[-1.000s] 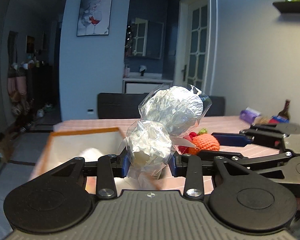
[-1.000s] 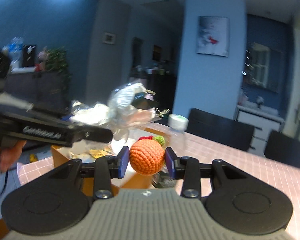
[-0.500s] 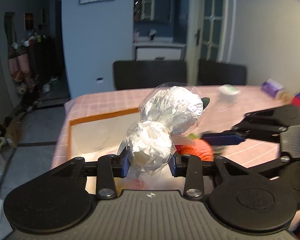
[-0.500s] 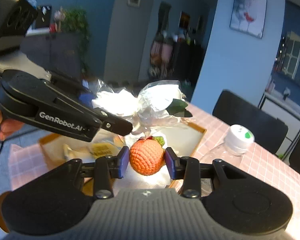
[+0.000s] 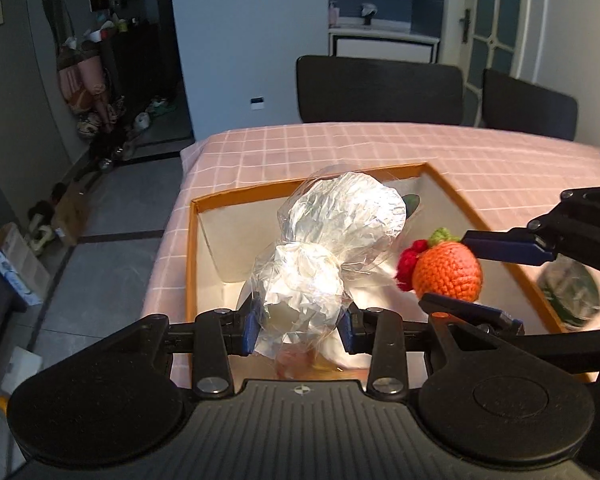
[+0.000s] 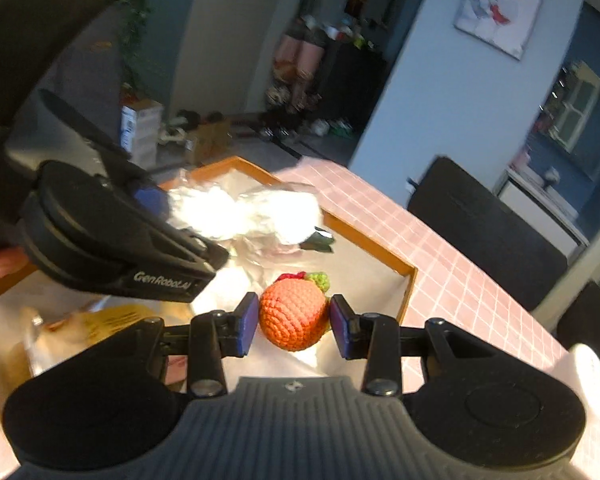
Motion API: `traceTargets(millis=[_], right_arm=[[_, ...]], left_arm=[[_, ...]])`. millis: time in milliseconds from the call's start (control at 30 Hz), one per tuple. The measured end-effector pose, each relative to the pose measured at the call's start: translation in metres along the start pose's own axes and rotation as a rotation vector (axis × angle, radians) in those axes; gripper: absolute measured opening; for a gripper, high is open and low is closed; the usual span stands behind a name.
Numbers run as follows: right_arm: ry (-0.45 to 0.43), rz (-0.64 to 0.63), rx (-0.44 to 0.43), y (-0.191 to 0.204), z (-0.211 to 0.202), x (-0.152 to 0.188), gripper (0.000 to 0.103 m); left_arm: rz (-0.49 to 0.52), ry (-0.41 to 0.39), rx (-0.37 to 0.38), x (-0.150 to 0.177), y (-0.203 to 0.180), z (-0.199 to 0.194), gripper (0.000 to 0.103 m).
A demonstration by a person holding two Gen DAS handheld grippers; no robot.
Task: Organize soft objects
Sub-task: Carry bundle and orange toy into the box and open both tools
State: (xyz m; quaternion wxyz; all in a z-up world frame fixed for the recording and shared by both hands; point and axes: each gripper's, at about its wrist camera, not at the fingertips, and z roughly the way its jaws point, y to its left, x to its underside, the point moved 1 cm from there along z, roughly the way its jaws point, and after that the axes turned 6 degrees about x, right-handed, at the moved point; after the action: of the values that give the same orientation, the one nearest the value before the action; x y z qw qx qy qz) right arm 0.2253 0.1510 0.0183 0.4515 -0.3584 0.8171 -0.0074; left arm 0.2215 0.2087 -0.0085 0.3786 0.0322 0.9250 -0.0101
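Note:
My left gripper is shut on a crinkly clear-wrapped white bundle, held over the open orange-rimmed box. To its right, my right gripper comes in from the side, holding an orange crocheted fruit with a red and green top. In the right wrist view, that right gripper pinches the crocheted fruit between its blue pads, above the white inside of the box. The wrapped bundle and the left gripper sit upper left of it.
The box rests on a table with a pink checked cloth; yellowish packets lie in the box. A bottle with a white cap stands at the right. Two black chairs stand behind the table, and floor clutter lies left.
Both grippers tilted downward and moved over the box, each still holding its object. The box interior now fills the view below them.

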Motion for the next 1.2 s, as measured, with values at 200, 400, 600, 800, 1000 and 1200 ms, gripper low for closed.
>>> traceTargets(millis=[200, 400, 600, 800, 1000, 1200], right_arm=[[0.030, -0.065, 0.046, 0.009, 0.012, 0.003, 0.038], [0.083, -0.094, 0.040, 0.016, 0.024, -0.001, 0.039], [0.129, -0.078, 0.015, 0.014, 0.032, -0.004, 0.039], [0.123, -0.132, 0.015, 0.014, 0.035, -0.004, 0.043], [0.107, -0.174, 0.046, 0.012, 0.025, -0.007, 0.064], [0.078, -0.202, 0.064, 0.010, 0.005, -0.011, 0.066]], left_arm=[[0.041, 0.097, -0.109, -0.006, -0.006, 0.014, 0.045], [0.070, 0.186, -0.162, -0.012, -0.002, 0.029, 0.051], [0.062, 0.219, -0.140, -0.013, -0.002, 0.028, 0.056], [0.063, 0.211, -0.125, -0.013, -0.005, 0.021, 0.069], [0.079, 0.162, -0.149, -0.014, -0.008, 0.005, 0.078], [0.063, 0.114, -0.126, -0.019, -0.009, -0.017, 0.088]])
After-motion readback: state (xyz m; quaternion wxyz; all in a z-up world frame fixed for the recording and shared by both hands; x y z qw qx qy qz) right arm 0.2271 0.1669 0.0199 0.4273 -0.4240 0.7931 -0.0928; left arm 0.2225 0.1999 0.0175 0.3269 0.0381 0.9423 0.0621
